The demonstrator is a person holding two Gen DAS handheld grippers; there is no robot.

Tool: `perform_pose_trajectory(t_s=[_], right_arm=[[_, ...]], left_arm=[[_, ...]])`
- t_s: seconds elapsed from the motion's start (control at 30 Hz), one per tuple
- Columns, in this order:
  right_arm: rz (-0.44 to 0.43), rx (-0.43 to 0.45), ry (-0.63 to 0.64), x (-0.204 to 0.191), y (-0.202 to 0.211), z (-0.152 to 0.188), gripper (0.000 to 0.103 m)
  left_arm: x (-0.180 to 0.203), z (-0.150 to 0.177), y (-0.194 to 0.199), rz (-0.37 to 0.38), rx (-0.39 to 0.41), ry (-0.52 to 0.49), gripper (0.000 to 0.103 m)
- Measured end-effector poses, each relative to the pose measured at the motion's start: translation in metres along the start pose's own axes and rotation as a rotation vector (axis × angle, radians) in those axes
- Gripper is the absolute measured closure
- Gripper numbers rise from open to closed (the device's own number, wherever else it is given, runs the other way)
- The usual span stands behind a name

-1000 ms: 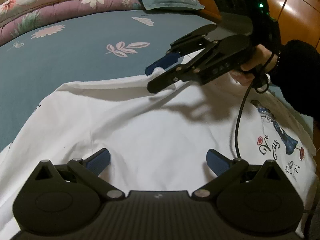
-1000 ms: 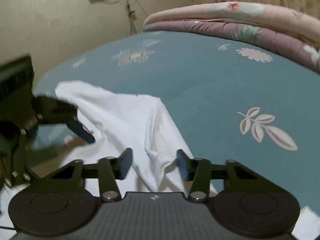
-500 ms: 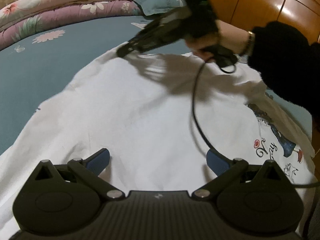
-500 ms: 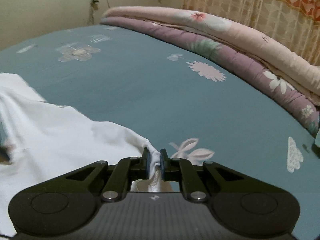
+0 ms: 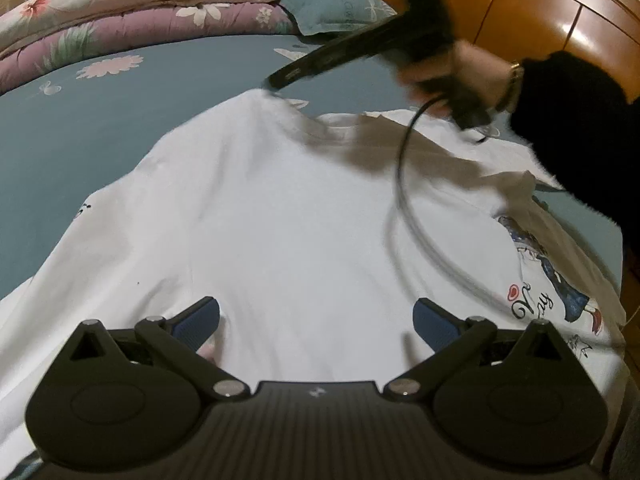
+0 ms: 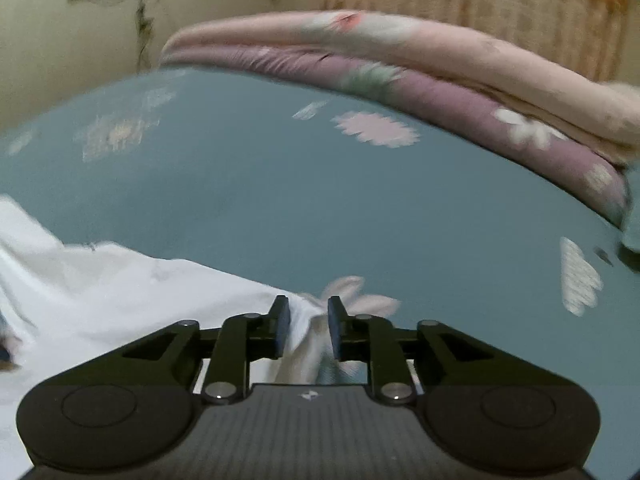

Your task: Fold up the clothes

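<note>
R gripper (image 6: 306, 330) jaws, clamped 0.5 s ago, now part-open; white cotton T-shirt (image 5: 304, 216) corner slack between — releasing. L gripper (image 5: 316, 320) jaws wide, lower frame.

T-shirt (image 5: 288, 220): white, cartoon print in blue, red, black at 4 o'clock
Bedsheet (image 6: 320, 200): teal, pale flowers and leaves
Quilts (image 6: 440, 76): pink over purple, floral, at 12 o'clock
Gripper pads (image 5: 198, 320): blue
Headboard (image 5: 540, 12): orange-brown wood
Sleeve (image 5: 576, 120): black

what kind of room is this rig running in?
Most likely a home bedroom. The white T-shirt lies on a bed with a teal floral sheet, folded quilts are stacked at its edge, and a pillow sits against wooden panelling.
</note>
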State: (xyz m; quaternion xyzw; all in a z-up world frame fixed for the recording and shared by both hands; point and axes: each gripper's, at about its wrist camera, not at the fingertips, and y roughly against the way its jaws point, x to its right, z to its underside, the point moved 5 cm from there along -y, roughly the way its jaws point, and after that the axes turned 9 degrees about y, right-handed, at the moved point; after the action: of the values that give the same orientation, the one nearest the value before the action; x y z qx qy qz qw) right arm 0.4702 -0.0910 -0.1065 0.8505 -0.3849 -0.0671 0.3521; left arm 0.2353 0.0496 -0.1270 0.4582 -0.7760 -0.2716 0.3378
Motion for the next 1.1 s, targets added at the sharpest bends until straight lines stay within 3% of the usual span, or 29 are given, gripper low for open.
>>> perform_pose_trajectory(t_s=[0.17, 0.3, 0.43, 0.7, 0.73, 0.77, 0.8, 0.93, 1.1], right_arm=[[0.096, -0.011, -0.111, 0.065, 0.069, 0.041, 0.075], [0.146, -0.075, -0.179, 0.096, 0.091, 0.085, 0.075], [0.071, -0.087, -0.259, 0.107, 0.084, 0.124, 0.068], [-0.013, -0.076, -0.231, 0.103, 0.047, 0.144, 0.064], [-0.016, -0.076, -0.201, 0.096, 0.047, 0.144, 0.065], [-0.02, -0.076, -0.168, 0.088, 0.049, 0.143, 0.076], [-0.024, -0.077, -0.134, 0.08, 0.05, 0.142, 0.095], [0.059, -0.095, -0.009, 0.06, 0.055, 0.134, 0.097], [0.215, -0.034, -0.091, 0.09, 0.056, 0.115, 0.098]], left_arm=[[0.011, -0.003, -0.004, 0.015, -0.01, -0.025, 0.001], [0.024, -0.008, -0.013, 0.037, -0.029, -0.044, 0.001], [0.031, -0.008, -0.025, 0.04, -0.058, -0.051, 0.001], [0.045, -0.007, -0.049, 0.046, -0.114, -0.066, 0.001], [0.046, -0.007, -0.052, 0.047, -0.121, -0.068, 0.001], [0.048, -0.007, -0.054, 0.047, -0.127, -0.07, 0.001], [0.048, -0.007, -0.054, 0.046, -0.127, -0.075, 0.001], [0.049, -0.008, -0.055, 0.044, -0.126, -0.082, 0.001], [0.046, -0.01, -0.052, 0.039, -0.111, -0.066, 0.001]])
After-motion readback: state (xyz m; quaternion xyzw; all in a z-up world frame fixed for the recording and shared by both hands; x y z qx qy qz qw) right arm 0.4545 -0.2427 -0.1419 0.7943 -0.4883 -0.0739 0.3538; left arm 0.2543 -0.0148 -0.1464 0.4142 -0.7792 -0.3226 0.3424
